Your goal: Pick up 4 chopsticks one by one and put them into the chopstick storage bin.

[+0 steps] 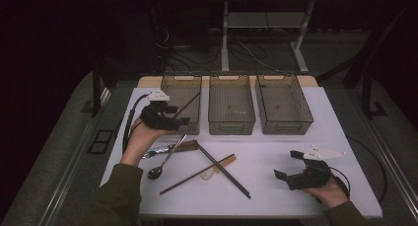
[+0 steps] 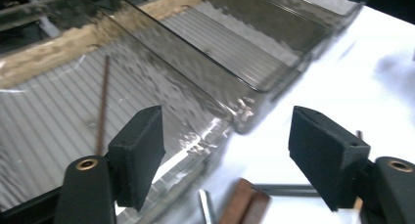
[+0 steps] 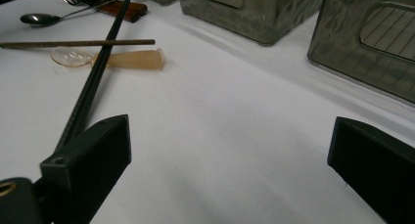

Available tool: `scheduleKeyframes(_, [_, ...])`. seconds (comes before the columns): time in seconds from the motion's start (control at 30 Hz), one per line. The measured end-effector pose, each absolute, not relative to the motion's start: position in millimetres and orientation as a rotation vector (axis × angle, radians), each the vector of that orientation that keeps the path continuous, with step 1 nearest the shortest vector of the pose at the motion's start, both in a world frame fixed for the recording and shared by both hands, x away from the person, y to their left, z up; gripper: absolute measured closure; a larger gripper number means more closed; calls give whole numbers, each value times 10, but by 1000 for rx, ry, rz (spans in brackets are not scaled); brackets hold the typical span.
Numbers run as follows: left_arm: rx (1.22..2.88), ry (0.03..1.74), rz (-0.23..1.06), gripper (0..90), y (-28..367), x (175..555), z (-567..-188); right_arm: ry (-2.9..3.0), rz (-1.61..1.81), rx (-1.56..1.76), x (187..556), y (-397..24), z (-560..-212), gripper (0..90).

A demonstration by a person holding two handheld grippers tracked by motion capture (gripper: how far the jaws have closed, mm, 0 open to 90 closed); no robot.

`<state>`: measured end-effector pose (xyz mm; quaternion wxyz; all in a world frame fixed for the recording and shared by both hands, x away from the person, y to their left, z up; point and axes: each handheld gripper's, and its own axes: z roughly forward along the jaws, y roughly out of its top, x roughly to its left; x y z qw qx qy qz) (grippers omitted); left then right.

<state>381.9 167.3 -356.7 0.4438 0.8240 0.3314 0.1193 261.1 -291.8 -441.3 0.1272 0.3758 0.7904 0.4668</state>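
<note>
Leaning inside the left bin (image 1: 181,105), a brown chopstick (image 1: 186,106) is resting with its upper end against the bin's far right corner. The left tool (image 1: 173,116) is hovering at that bin's near edge, released, nothing between its pads. Two more clear bins (image 1: 231,105) are standing to the right. On the white table (image 1: 276,186) below, a spoon (image 1: 157,170), a black chopstick (image 1: 224,170) and another brown chopstick (image 1: 197,174) are lying crossed. The right tool (image 1: 288,166) is resting near the table's right side, released and empty.
</note>
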Motion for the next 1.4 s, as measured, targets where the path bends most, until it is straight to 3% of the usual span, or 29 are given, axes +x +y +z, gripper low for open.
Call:
scheduleKeyframes(0.43, [2088,733,291,165,1498,3403,-3787,2344,1350,1050,2628,-2892,-4440,21])
scheduleKeyframes(0.77, [2119,689,259,140,1425,3122,-3974,2338,1349,1057,2610,-2873,-4438,21])
scheduleKeyframes(1.17, [2150,650,253,180,1433,2864,-4150,2338,1339,1064,2600,-2853,-4447,21])
scheduleKeyframes(1.4, [2179,627,202,282,1440,2758,-4251,2326,1342,1074,2605,-2865,-4446,21])
